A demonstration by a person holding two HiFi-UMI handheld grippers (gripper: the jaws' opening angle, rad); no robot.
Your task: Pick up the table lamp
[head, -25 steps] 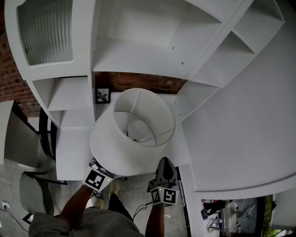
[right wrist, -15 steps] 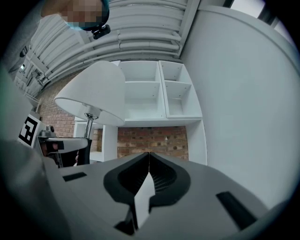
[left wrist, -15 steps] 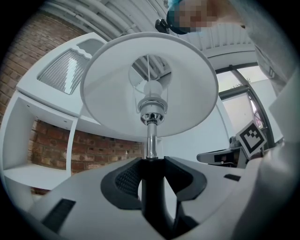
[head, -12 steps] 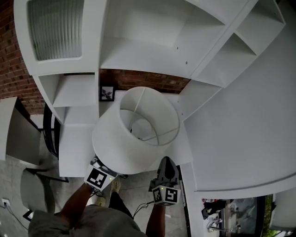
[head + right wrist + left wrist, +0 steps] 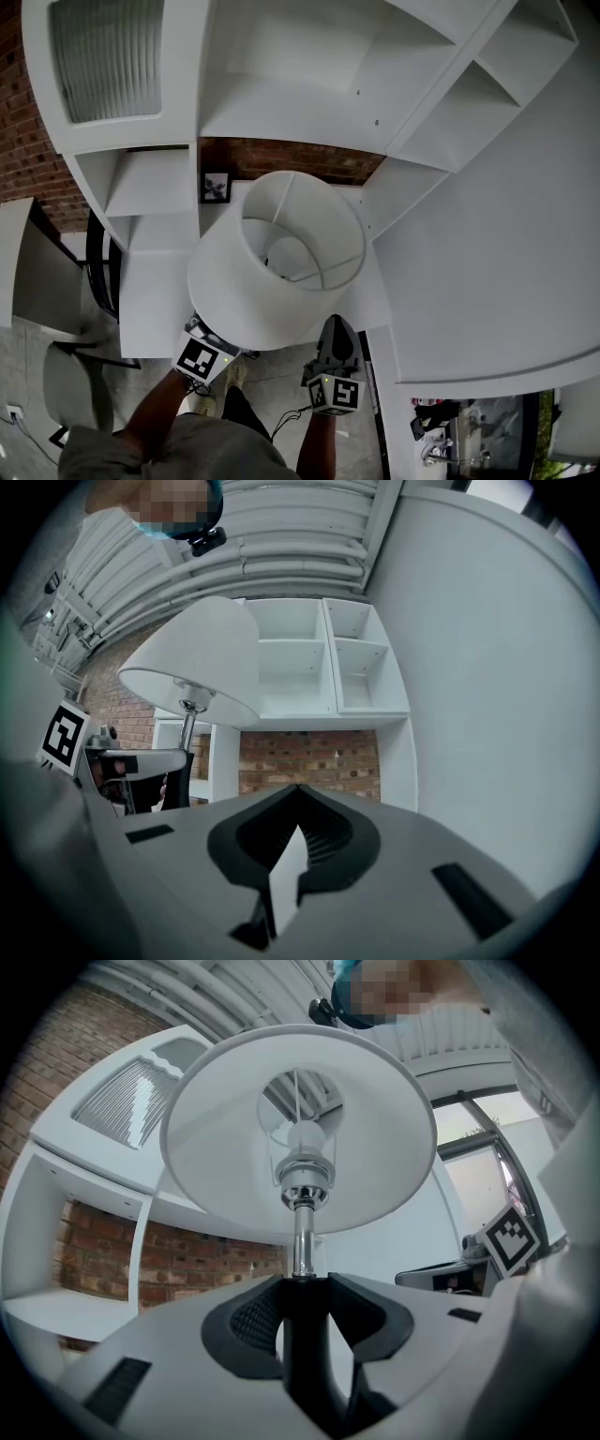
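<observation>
The table lamp has a wide white drum shade (image 5: 281,272) and a chrome stem (image 5: 302,1241) that turns black lower down. My left gripper (image 5: 302,1296) is shut on that black part of the stem, and the lamp stands upright above the jaws. In the head view the shade hides the left jaws; only the marker cube (image 5: 202,359) shows under its rim. My right gripper (image 5: 336,330) stays just right of the shade, apart from the lamp. Its jaws (image 5: 298,794) are shut with nothing between them. From there the lamp (image 5: 202,663) and the left gripper (image 5: 141,761) appear at the left.
A white shelving unit (image 5: 281,103) with open compartments stands against a brick wall (image 5: 291,164) right ahead. A small framed picture (image 5: 215,187) sits in a low shelf. A ribbed panel (image 5: 108,56) is at upper left, a chair (image 5: 66,394) at lower left.
</observation>
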